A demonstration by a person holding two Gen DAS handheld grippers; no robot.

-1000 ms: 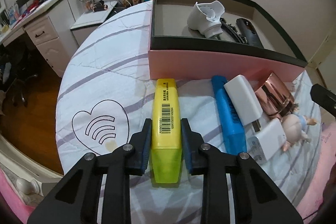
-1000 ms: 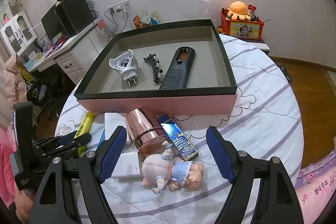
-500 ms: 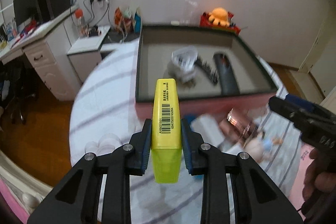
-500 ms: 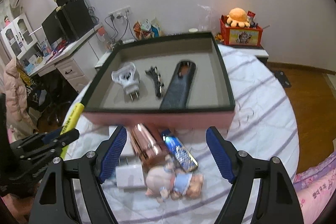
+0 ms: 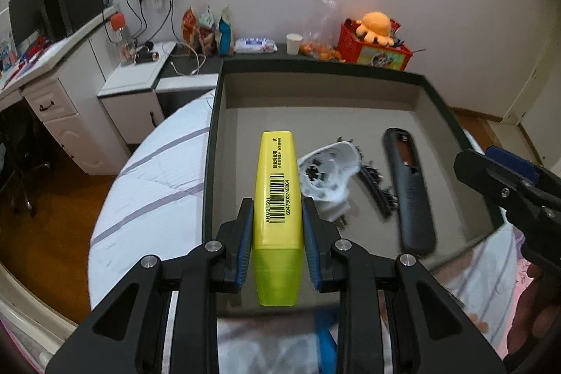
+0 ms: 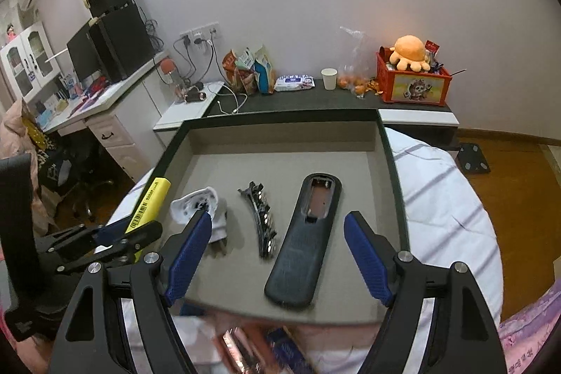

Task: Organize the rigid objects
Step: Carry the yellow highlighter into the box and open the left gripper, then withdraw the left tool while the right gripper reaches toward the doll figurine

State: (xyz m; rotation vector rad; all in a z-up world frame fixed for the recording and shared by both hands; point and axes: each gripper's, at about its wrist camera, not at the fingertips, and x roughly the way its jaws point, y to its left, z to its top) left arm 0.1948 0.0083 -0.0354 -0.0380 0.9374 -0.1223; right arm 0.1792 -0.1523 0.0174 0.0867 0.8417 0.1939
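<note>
My left gripper point(image 5: 277, 209) is shut on a yellow highlighter point(image 5: 278, 184) with a barcode and holds it in the air over the left part of the dark-rimmed box point(image 5: 315, 67). The highlighter point(image 6: 149, 204) and left gripper point(image 6: 115, 235) also show in the right wrist view. Inside the box point(image 6: 280, 114) lie a white plug adapter point(image 5: 328, 169), a black hair clip point(image 5: 377, 186) and a black remote cover point(image 5: 410, 188). My right gripper point(image 6: 277, 239) is open and empty above the box's near edge, over the remote cover point(image 6: 305, 233) and hair clip point(image 6: 259, 214).
The box sits on a bed with a white striped cover point(image 6: 441, 198). A rose-gold cylinder point(image 6: 242, 347) and a blue object point(image 6: 284, 351) lie blurred below the box. A white desk point(image 5: 59, 76) stands left, a dark shelf with a red toy box point(image 6: 412, 81) behind.
My left gripper lifted the highlighter off the bed and carried it forward over the box. My right gripper also rose and moved forward over the box, still open.
</note>
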